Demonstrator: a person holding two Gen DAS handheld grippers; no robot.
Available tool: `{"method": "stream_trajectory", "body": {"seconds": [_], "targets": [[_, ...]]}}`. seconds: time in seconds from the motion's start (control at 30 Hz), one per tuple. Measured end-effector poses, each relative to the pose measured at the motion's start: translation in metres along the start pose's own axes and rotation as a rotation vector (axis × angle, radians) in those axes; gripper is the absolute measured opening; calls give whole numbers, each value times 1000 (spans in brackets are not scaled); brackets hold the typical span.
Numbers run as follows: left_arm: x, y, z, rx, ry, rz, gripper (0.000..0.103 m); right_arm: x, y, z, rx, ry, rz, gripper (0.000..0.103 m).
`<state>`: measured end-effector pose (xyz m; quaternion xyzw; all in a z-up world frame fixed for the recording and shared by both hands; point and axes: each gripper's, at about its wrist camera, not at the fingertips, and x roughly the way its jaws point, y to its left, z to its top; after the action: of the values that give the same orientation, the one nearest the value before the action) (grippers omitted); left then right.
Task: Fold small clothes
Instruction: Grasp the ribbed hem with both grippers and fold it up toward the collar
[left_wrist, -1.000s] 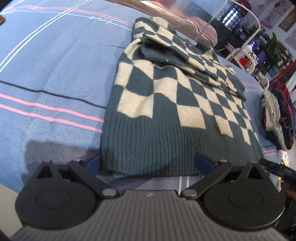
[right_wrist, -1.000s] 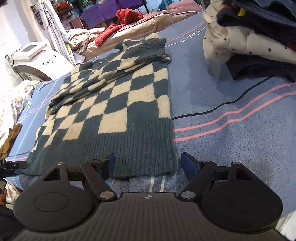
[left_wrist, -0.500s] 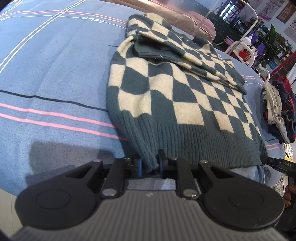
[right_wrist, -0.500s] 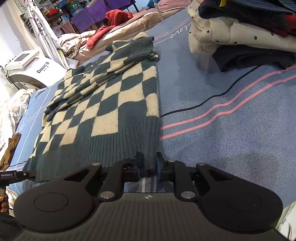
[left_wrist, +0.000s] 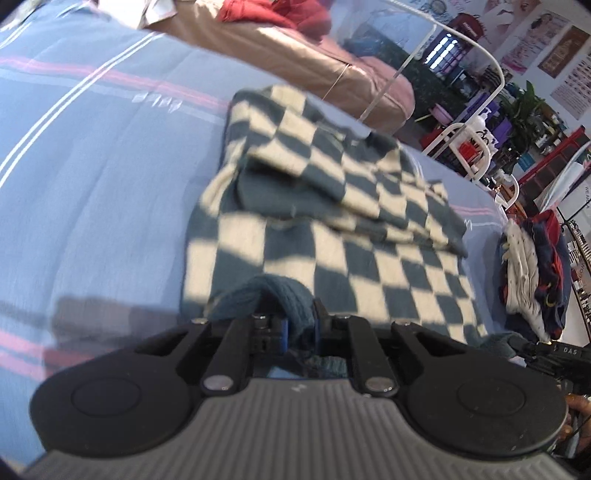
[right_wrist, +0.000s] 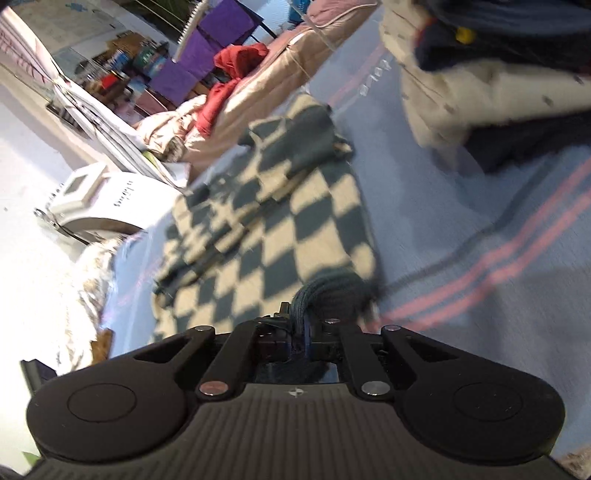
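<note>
On bed (left_wrist: 92, 192), blue striped cover: checkered sweater (left_wrist: 369, 236), teal and cream, lying flat, sleeves folded across upper body. Left hand-held gripper (left_wrist: 299, 328): wide open a second ago, now clamped on ribbed hem (left_wrist: 273, 295), near left corner. Right hand-held gripper (right_wrist: 301, 332): likewise open before, now clamped on hem at right corner. Hem lifted clear of cover at both corners, previously flat. Judged: bottom-to-top fold begun, hem ready to carry toward collar. Beside: pile of clothes (right_wrist: 498, 74), well apart.
</note>
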<state>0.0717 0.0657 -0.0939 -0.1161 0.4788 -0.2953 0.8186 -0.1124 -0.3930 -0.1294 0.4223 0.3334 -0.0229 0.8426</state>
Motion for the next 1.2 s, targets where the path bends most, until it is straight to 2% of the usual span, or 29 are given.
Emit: {"method": "stream_trajectory", "body": {"seconds": [0.1, 0.27, 0.33, 0.4, 0.57, 0.77, 0.83, 0.93, 0.97, 1.0, 1.03, 1.07, 1.1, 1.13, 1.17, 1.2], "targets": [[15, -8, 42, 49, -30, 37, 11, 21, 13, 36, -29, -21, 15, 10], [50, -17, 122, 107, -93, 96, 11, 71, 38, 116, -91, -81, 8, 10], [65, -20, 154, 127, -118, 128, 11, 92, 44, 147, -86, -117, -19, 10], [82, -21, 188, 136, -142, 160, 11, 114, 47, 177, -69, -113, -33, 10], [132, -24, 246, 154, -126, 204, 11, 159, 47, 214, -72, -151, -147, 10], [189, -19, 262, 176, -76, 255, 11, 197, 32, 220, -114, -135, -238, 10], [203, -11, 262, 162, -51, 266, 14, 205, 26, 219, -119, -126, -265, 10], [220, -11, 251, 249, -32, 329, 25, 213, 17, 216, -112, -119, -278, 11], [225, -17, 246, 304, -31, 363, 35, 217, 16, 215, -116, -111, -277, 12], [227, -23, 242, 355, -38, 405, 57, 220, 16, 214, -123, -97, -274, 16], [229, -29, 238, 396, -50, 466, 73, 221, 16, 214, -133, -99, -278, 20], [230, -37, 235, 442, -71, 562, 103, 220, 18, 214, -142, -109, -280, 27], [231, -42, 233, 483, -97, 628, 103, 218, 19, 213, -150, -117, -278, 34], [230, -47, 231, 525, -119, 664, 103, 219, 22, 214, -166, -119, -275, 54], [228, -54, 230, 560, -136, 676, 103, 218, 25, 215, -190, -122, -279, 88], [226, -58, 229, 578, -140, 676, 103, 214, 29, 214, -213, -134, -299, 103]]}}
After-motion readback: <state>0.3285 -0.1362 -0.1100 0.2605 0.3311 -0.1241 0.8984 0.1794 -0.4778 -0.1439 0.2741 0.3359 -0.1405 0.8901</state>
